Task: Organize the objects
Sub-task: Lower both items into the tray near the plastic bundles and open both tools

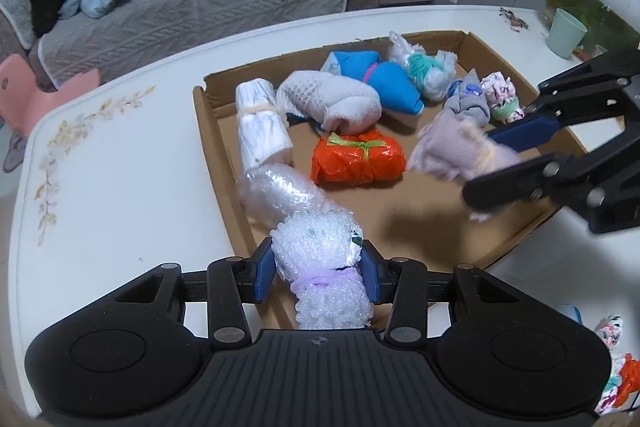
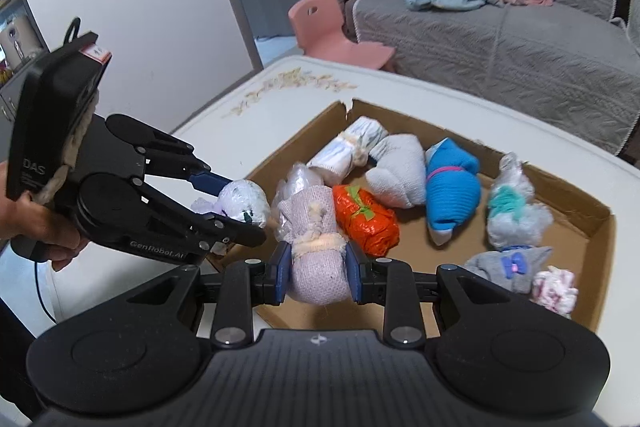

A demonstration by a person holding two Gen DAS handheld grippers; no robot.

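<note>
- My left gripper (image 1: 318,273) is clamped on a bubble-wrap bundle (image 1: 320,251) tied with a lilac band, held over the near edge of the cardboard tray (image 1: 460,45); I judge it is there to be set down in the bare patch near that edge.
- My right gripper (image 2: 318,265) pinches a lilac knitted bundle (image 2: 316,247) at its tied waist (the firmest place to grip soft cloth), also above the tray.
- Already in the tray lie an orange packet (image 1: 358,161), a blue roll (image 1: 384,83) and a white roll (image 1: 262,125), close together, so the open floor is in front.
- The tray sits on a white table (image 1: 120,167) with a floral print; a grey sofa (image 2: 520,39) heaped with clothes stands beyond.
</note>
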